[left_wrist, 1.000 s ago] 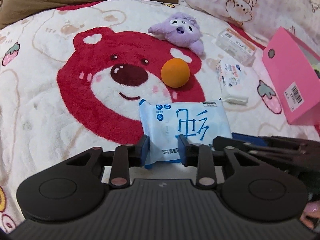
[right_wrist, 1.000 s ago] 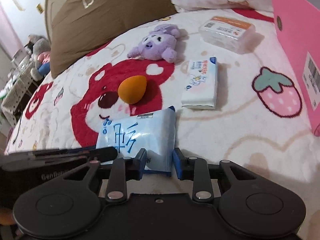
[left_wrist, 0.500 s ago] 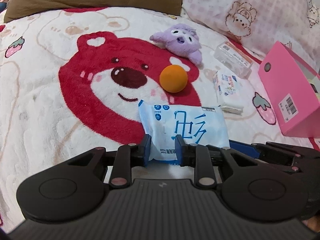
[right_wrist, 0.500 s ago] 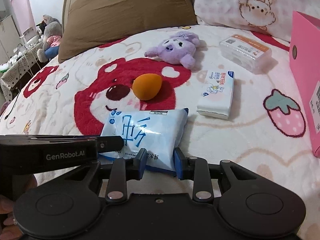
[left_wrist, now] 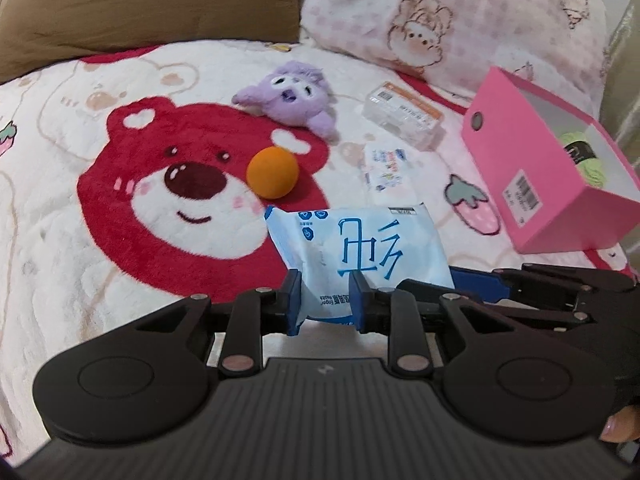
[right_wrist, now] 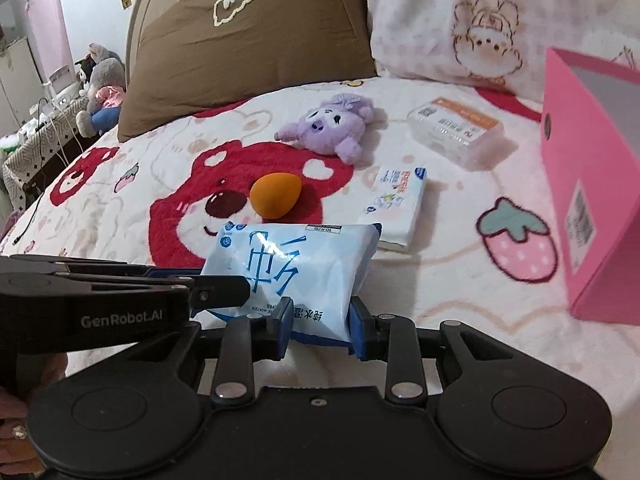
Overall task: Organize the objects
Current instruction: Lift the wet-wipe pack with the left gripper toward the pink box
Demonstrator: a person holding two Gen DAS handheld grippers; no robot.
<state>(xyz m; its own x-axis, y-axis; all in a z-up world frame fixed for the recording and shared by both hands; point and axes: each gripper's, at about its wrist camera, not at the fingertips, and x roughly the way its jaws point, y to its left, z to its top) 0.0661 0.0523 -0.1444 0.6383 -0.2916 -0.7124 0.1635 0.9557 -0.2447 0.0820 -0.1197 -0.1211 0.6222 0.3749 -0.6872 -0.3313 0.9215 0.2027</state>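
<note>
Both my tongs are clamped on one pale blue soft plastic pack of wet wipes (left_wrist: 356,256), seen low at centre frame in both wrist views. My left gripper (left_wrist: 325,300) pinches its near edge, the jaws pressed hard into the wrapper; my right gripper (right_wrist: 318,328) squeezes the same near edge further toward the right of the frame. A second ago the pack lay flat on the fleecy white blanket with its big red bear face (left_wrist: 64,240); now it hangs clear of the fleece and the bedding sits lower and further off in both views, so the lift is under way. The open pink cardboard box (left_wrist: 560,184), at right of frame with a pale green item inside, looks the likely destination. Still loose on the blanket at mid-frame are the orange egg-shaped sponge (left_wrist: 273,173), the purple plush toy (left_wrist: 292,98), the small white tissue packet (left_wrist: 387,170) and the clear plastic case with an orange label (left_wrist: 404,114).
</note>
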